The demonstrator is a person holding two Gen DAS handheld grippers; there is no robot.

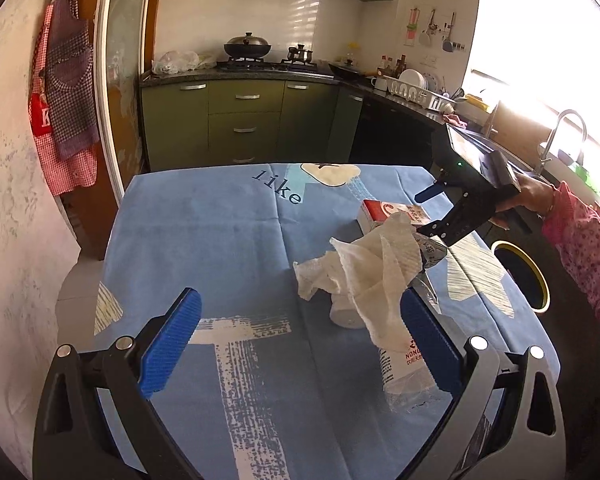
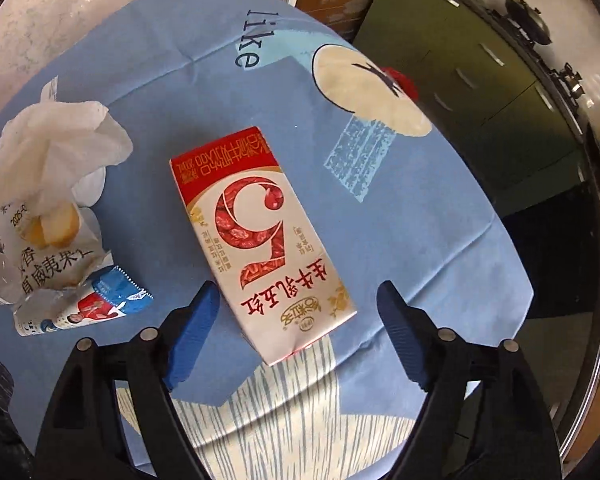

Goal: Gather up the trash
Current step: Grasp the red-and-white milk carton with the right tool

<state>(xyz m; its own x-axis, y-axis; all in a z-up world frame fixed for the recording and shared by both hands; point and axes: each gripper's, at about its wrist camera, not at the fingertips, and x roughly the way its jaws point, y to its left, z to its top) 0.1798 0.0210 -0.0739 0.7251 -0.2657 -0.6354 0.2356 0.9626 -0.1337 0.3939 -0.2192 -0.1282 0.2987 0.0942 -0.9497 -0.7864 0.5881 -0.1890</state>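
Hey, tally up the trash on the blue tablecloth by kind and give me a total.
Red-and-white drink carton: 1
Crumpled white paper towel: 1
White snack wrapper with printed pastry picture: 1
Small blue-and-white snack packet: 1
Clear plastic bottle with red-and-white label: 1
Total: 5

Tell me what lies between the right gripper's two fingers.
In the right wrist view, the near end of the red and white milk carton lies flat on the blue tablecloth between the open right gripper fingers, untouched.

carton (image 2: 260, 236) on tablecloth (image 2: 420, 240) | tissue (image 2: 60, 148), wrappers (image 2: 80, 304) left of carton
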